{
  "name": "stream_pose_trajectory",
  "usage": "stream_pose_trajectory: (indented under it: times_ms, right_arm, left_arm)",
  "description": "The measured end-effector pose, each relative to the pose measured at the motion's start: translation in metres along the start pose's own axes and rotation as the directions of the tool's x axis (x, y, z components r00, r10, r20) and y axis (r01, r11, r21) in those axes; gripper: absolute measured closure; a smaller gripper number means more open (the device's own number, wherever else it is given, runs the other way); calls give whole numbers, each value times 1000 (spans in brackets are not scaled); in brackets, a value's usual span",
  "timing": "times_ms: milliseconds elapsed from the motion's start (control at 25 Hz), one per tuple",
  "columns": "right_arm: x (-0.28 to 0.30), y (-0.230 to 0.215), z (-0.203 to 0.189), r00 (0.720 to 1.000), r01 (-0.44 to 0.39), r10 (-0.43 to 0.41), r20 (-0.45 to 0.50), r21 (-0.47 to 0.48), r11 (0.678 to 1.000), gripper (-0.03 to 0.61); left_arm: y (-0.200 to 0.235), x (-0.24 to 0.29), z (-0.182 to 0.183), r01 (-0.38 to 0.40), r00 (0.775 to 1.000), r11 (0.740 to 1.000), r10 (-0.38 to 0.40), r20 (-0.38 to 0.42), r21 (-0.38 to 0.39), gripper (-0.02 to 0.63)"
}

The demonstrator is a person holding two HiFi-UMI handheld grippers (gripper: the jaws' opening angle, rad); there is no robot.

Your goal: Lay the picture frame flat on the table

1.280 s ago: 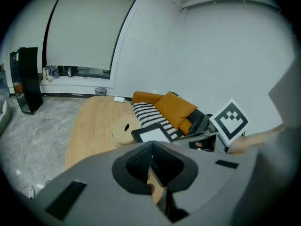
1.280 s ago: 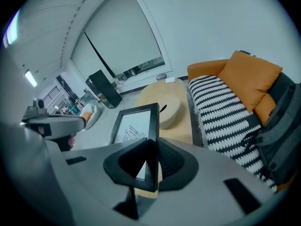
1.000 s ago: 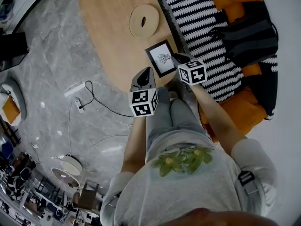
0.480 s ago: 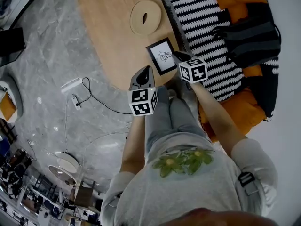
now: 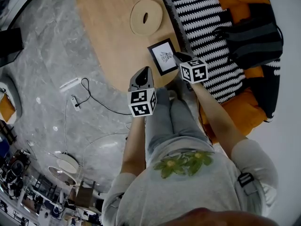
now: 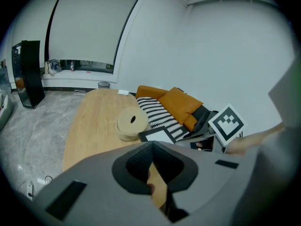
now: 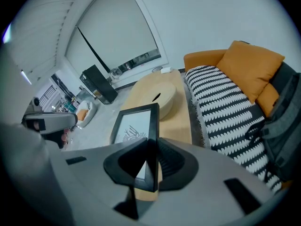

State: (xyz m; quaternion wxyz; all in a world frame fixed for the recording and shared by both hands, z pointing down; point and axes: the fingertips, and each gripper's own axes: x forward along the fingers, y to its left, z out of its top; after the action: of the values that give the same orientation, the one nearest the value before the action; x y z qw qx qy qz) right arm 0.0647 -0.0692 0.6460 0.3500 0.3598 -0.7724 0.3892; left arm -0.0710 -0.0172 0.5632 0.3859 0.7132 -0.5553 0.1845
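As you sit at the near end of the wooden desk [image 5: 106, 36], your left gripper [image 5: 146, 70] hangs over its near edge with the jaws pressed together on nothing; just to its right, your right gripper [image 5: 178, 57] has its jaws pinching the right-hand border of the picture frame [image 5: 162, 57]; the frame is black with a pale print of a small dark drawing, and it sits at the near end of the desk, close to the side that runs along the sofa, with its face turned up towards you; whether its lower edge touches the wood cannot be told from these views; beyond the frame, well apart from it, a round wooden disc [image 5: 146, 17] with a dark slot in its top lies flat on the desk; to the right of the desk, a black-and-white striped throw [image 5: 202, 18] covers the sofa seat, with orange cushions [image 5: 235, 8] and a dark backpack [image 5: 249, 34] behind it.
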Motion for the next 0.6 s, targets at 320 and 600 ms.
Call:
stream_pose_trajectory:
  times_ms: [320,600]
  right_arm:
    - [19,-6,-5,1000,-1,1,-10,2,1000,508]
    - [38,-11,-11,1000,-4,4,-20,18,1000,508]
  left_arm:
    - [13,11,-4,-5,1000,1000,5,-2,-13,598]
    - [21,18,-14,-13,1000,1000,12,-17,-26,598]
